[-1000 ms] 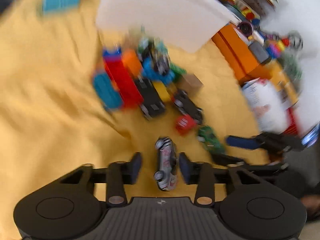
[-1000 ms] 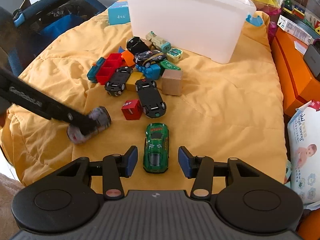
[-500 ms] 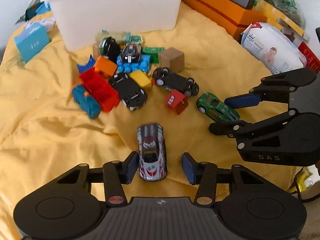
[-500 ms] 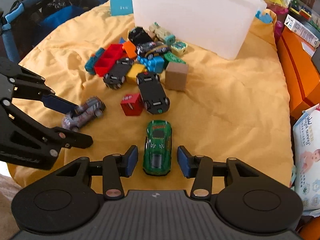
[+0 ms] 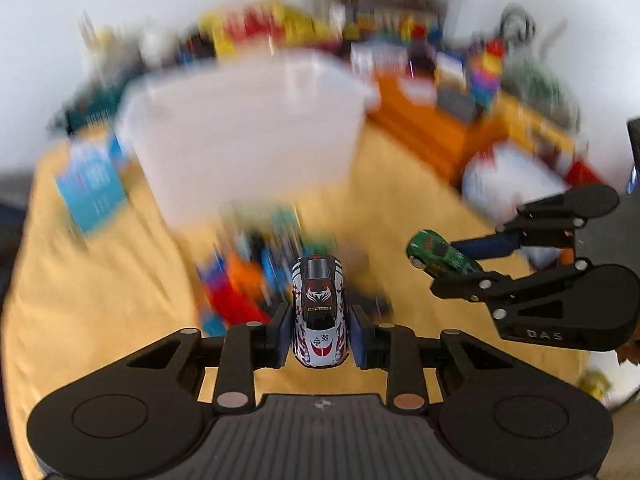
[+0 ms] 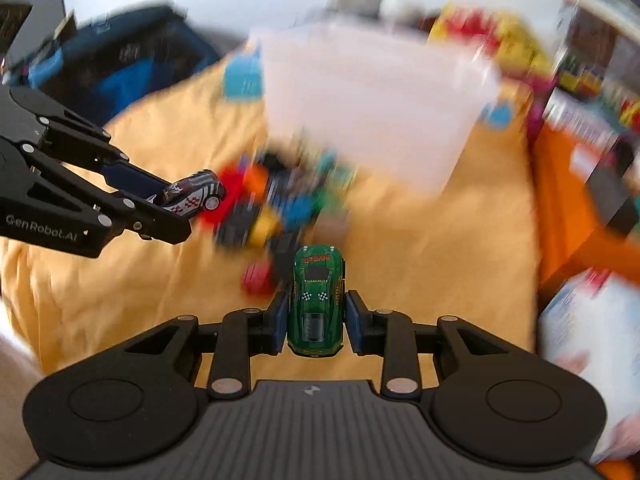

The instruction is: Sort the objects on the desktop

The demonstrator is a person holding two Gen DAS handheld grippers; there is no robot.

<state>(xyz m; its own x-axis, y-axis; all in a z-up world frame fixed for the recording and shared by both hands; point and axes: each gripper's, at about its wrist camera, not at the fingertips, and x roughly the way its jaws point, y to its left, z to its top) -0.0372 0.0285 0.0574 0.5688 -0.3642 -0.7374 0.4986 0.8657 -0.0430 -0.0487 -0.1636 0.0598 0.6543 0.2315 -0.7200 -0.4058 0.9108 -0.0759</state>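
two cars up off the yellow blanket (image 5: 100, 280). silver car (image 5: 319, 312) sits nose-forward in the left gripper (image 5: 319, 340), long axis along the fingers, pads closing onto its flanks. green car (image 6: 316, 300) same way in the right gripper (image 6: 316, 326), jaws closing on its sides. white bin (image 5: 248, 136) lies ahead and above both, past the blurred toy pile (image 6: 280, 208). bin looks roughly centred to each view, so i can't say which hand is nearer; likely next is forward and over the near rim.
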